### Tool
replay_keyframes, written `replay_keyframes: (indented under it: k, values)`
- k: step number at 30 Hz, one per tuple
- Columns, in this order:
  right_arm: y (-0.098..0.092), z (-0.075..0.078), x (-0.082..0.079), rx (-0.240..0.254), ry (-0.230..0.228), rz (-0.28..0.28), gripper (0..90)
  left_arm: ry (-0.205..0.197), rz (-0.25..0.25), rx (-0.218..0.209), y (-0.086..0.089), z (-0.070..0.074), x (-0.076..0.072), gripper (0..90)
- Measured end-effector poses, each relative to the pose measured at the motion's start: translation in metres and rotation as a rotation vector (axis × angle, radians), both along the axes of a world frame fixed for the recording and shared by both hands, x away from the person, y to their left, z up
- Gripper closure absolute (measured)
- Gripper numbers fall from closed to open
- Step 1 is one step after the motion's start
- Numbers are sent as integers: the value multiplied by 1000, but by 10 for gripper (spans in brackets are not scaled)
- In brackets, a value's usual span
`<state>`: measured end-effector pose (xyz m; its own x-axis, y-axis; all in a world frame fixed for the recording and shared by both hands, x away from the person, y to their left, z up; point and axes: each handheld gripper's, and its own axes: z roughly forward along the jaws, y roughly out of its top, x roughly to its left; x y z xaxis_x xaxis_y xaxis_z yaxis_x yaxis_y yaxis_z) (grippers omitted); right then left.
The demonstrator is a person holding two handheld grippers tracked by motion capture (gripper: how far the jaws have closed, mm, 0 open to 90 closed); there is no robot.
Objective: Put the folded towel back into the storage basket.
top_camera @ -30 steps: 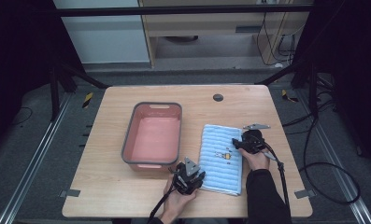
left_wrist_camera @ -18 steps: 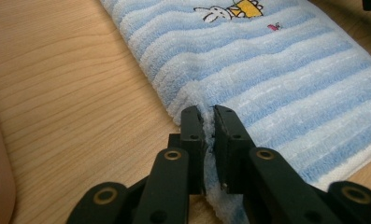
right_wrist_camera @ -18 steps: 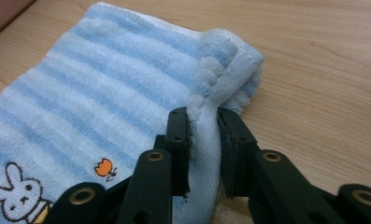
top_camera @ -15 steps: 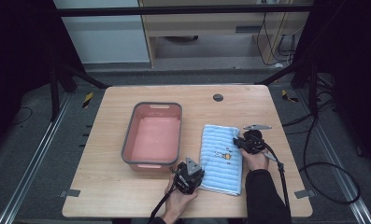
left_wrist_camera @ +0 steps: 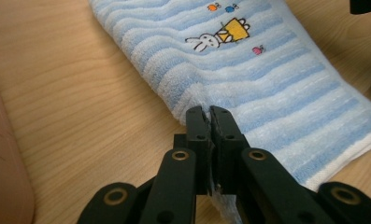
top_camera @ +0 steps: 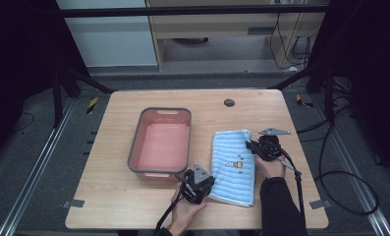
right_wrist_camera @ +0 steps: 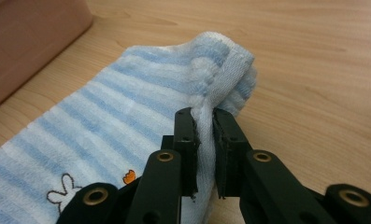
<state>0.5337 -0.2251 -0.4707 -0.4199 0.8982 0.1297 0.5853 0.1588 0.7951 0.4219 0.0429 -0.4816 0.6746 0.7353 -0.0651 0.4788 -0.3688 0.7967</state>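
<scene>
Losing one pinch is judged the chief risk: the left gripper (left_wrist_camera: 210, 122) is clamped on only a thin fold at the towel's (top_camera: 234, 164) long edge on the basin side, near its near corner, so little cloth is caught, and a quick lift could pull it free. Its jaws have just been closing and are now pressed together with that fold between them. The right gripper (right_wrist_camera: 204, 122) is likewise pinching the towel, at the opposite long edge away from the pink basin (top_camera: 161, 142), where a bunched lump of cloth is squeezed between jaws that have also just been closing. That thicker bunch looks more secure, though uneven tension between the two holds could skew any fold or drag the cloth across the table (top_camera: 109, 206). A pull toward the basin could also snag the towel on the basin's rim, which stands just beside it.

The towel is laid flat just right of the basin, apart from it, with its far end level with the basin's middle and its near end past the basin's near wall. It is seen as soft terry with light-blue and white stripes, a small rabbit motif (left_wrist_camera: 205, 43) stitched near its middle, and a white hem along its short end.
</scene>
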Motion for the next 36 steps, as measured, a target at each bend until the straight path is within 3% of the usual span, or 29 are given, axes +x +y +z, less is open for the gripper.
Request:
replay_keyframes:
  k: [7, 13, 17, 29, 36]
  values:
    - [-1, 20, -8, 10, -71, 9, 814, -31, -22, -29, 2, 18, -7, 868]
    - [-3, 32, -14, 28, -92, 6, 815, -49, -48, -51, 3, 28, -8, 868]
    - [-3, 45, -19, 27, -135, 12, 815, -57, -48, -53, 5, 35, -10, 868]
    - [3, 73, -28, 32, -191, 12, 819, -98, -48, -61, 11, 58, -15, 867]
    - [10, 92, -31, 68, -233, 32, 821, -131, -34, -78, 25, 79, -15, 868]
